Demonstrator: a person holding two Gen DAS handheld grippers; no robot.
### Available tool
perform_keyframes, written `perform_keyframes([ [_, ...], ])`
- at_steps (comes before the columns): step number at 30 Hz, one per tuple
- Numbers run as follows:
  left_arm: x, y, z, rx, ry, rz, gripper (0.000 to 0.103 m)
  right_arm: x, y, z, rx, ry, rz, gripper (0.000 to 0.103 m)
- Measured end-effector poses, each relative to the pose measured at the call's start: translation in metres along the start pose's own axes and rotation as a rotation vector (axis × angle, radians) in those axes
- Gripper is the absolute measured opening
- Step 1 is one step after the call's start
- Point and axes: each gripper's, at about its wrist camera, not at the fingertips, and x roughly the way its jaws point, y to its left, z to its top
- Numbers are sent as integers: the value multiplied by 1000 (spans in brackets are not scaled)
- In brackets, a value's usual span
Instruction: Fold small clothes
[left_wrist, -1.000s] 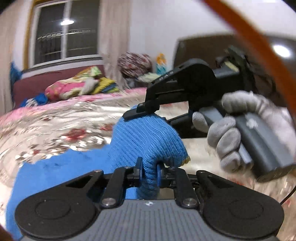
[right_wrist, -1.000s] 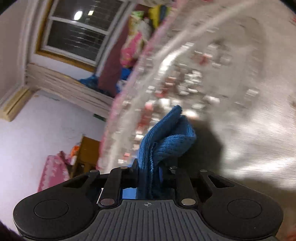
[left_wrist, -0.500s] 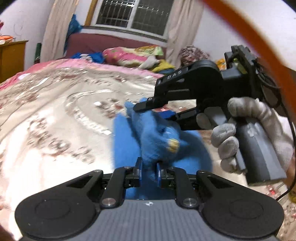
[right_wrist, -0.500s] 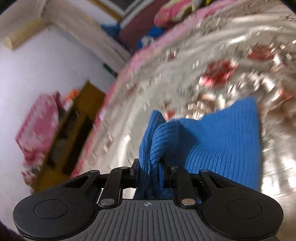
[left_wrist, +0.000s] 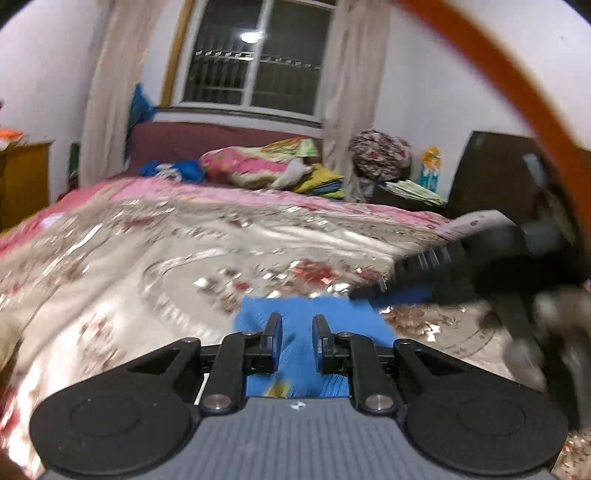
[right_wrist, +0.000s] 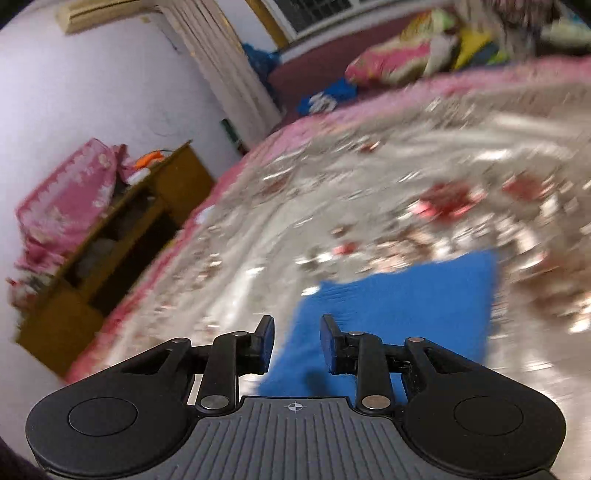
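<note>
Blue knit garment (right_wrist: 399, 314) now lies flat on bedspread (left_wrist: 147, 258), released by both grippers' jaws, the right's opening.

A bedroom in a home. A wide bed (left_wrist: 155, 258) fills most of both views, covered by a shiny cream bedspread (right_wrist: 369, 206) with red flowers and a pink border. At its far end, a dark red headboard (left_wrist: 207, 142) stands under a barred window (left_wrist: 255, 55) with pale curtains (left_wrist: 107, 88) on either side. Folded colourful quilts and pillows (left_wrist: 266, 168) are piled against the headboard. A wooden cabinet (right_wrist: 122, 236) stands beside the bed by a white wall, with a pink cloth (right_wrist: 70, 195) draped over something on top.
</note>
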Motion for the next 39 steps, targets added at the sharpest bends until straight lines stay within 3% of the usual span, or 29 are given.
perform_keyframes([
  [3,42,-7,1,26,64,-8,23,-11,-13,-12,-13,3,-76,28],
  [7,78,-5,-19,99,192,109,27,-17,-23,-36,-9,27,-113,28],
  [8,78,0,-25,98,202,123,31,-19,-24,-43,-9,37,-113,28],
  [15,50,10,-44,30,242,148,32,-14,-28,-93,-18,137,-109,26],
  [20,49,3,-42,52,253,173,32,-1,-37,-81,13,161,-145,17],
  [23,50,2,-34,78,244,197,34,-5,-36,-78,-49,165,-191,9],
  [26,48,0,-30,93,258,201,36,-12,-38,-78,-59,178,-221,10],
  [28,44,-3,-32,96,257,200,36,-22,-37,-79,-48,162,-223,22],
  [34,38,-14,-41,116,263,208,36,-44,-13,-87,-86,99,-218,22],
  [39,32,-13,-40,100,274,209,44,-19,-11,-97,-74,166,-259,22],
])
